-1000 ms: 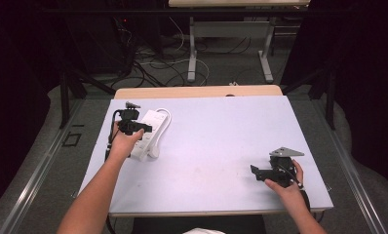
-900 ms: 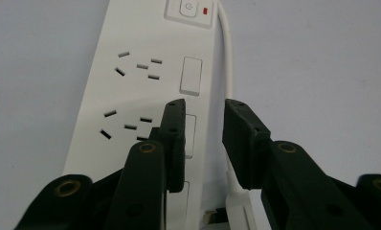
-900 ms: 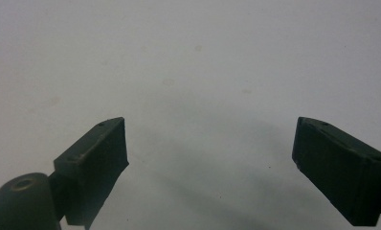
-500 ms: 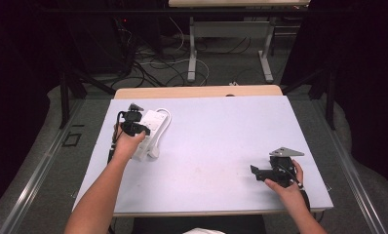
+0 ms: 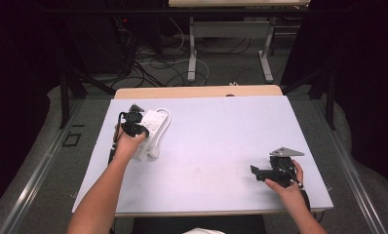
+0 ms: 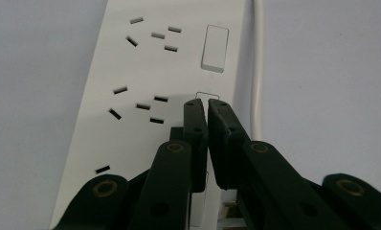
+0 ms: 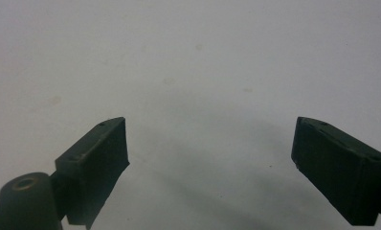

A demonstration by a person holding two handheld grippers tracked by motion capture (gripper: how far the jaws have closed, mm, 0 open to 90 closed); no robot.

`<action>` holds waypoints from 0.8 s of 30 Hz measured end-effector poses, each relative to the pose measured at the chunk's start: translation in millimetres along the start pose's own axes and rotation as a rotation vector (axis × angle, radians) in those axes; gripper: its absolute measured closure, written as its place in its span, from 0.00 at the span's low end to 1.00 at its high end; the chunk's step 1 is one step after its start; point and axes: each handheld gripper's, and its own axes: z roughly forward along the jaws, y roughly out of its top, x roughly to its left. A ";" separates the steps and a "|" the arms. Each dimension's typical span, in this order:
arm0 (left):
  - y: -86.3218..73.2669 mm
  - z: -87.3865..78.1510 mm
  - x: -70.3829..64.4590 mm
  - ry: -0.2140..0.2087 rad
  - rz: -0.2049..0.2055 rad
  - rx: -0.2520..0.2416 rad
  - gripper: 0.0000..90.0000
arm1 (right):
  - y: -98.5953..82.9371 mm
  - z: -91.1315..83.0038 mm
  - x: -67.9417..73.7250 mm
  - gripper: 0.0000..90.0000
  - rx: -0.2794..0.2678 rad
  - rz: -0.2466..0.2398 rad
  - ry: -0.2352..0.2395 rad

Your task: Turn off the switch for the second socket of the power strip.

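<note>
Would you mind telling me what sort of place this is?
Probably a lab or recording workspace: dark curtains around it, loose cables on the floor, and a bare table holding one power strip.

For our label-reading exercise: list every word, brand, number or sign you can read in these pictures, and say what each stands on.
None can be read.
Power strip: its face shows socket slots and switches; a faint mark below the upper switch is too small to read.
Left tool, shut, over the strip: no lettering shows.
Right tool, open over the table: no lettering shows.
</note>
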 end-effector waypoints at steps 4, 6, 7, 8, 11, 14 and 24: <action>-0.6 2.9 0.8 0.016 -0.006 0.001 0.97 | 0.0 0.4 -0.2 0.13 0.000 -0.002 -0.005; -0.6 3.2 1.7 0.016 -0.001 0.024 0.98 | 0.0 0.3 -0.2 0.13 0.000 -0.003 -0.003; -1.0 3.5 2.1 0.015 -0.005 0.017 0.99 | 0.0 0.2 -0.2 0.13 0.000 -0.005 -0.001; -1.1 3.5 2.5 0.013 -0.003 0.017 0.99 | 0.0 0.2 -0.1 0.13 0.000 -0.005 0.000; -1.3 3.8 2.8 0.012 -0.001 0.017 0.99 | 0.0 0.3 0.3 0.13 0.000 -0.002 0.001; -1.1 3.8 3.1 0.010 0.002 0.019 0.99 | 0.0 0.2 0.5 0.13 0.002 -0.001 0.003; -0.6 5.6 4.6 0.002 0.007 0.037 1.00 | -0.1 0.8 0.9 0.13 0.006 -0.002 0.008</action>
